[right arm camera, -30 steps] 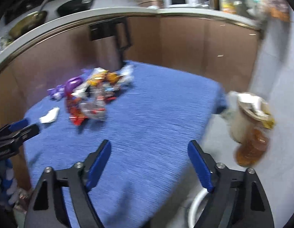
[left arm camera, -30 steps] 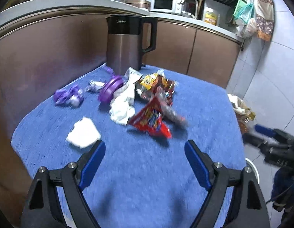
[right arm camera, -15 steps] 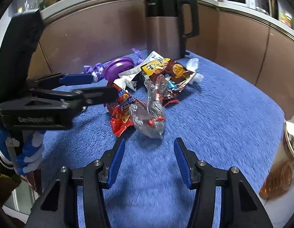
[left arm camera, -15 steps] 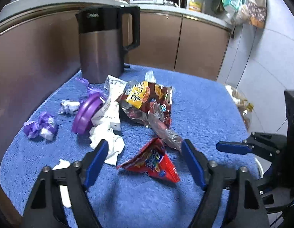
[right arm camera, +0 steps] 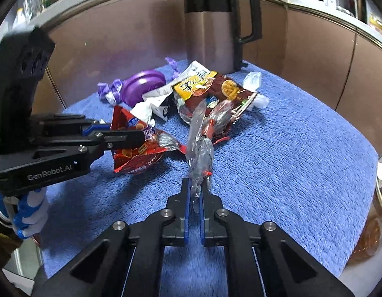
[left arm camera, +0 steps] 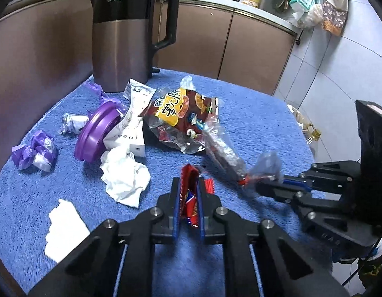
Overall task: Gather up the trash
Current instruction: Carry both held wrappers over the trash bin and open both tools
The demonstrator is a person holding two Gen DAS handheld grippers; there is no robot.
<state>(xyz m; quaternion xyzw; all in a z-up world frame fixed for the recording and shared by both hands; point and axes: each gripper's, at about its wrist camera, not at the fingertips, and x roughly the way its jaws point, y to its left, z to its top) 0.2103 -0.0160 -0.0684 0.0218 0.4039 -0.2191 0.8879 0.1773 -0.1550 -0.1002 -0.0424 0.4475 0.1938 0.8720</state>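
Note:
A pile of trash lies on the blue cloth table [left arm camera: 255, 123]. My left gripper [left arm camera: 188, 182] is low at the near side of the pile, its jaws closing with the pads pressed on a red snack wrapper [left arm camera: 189, 198]. In the right wrist view the same red snack wrapper [right arm camera: 136, 148] sticks out past the left gripper [right arm camera: 134, 135]. My right gripper [right arm camera: 194, 185] has its jaws closing to a pinch on the tail of a crumpled clear plastic wrapper [right arm camera: 200, 153]. From the left wrist, that clear plastic wrapper [left arm camera: 225, 153] stretches to the right gripper [left arm camera: 261, 188].
A steel kettle [left arm camera: 121, 44] stands at the back of the table. A brown and yellow snack bag [left arm camera: 181, 113], purple lid [left arm camera: 97, 133], white tissue [left arm camera: 124, 173], purple wrappers [left arm camera: 32, 151] and white paper [left arm camera: 64, 225] lie around. Oil bottles [right arm camera: 371, 232] stand on the floor, right.
Both grippers came forward and down to the pile and closed from wide open. The left took the red wrapper, the right took the clear wrapper.

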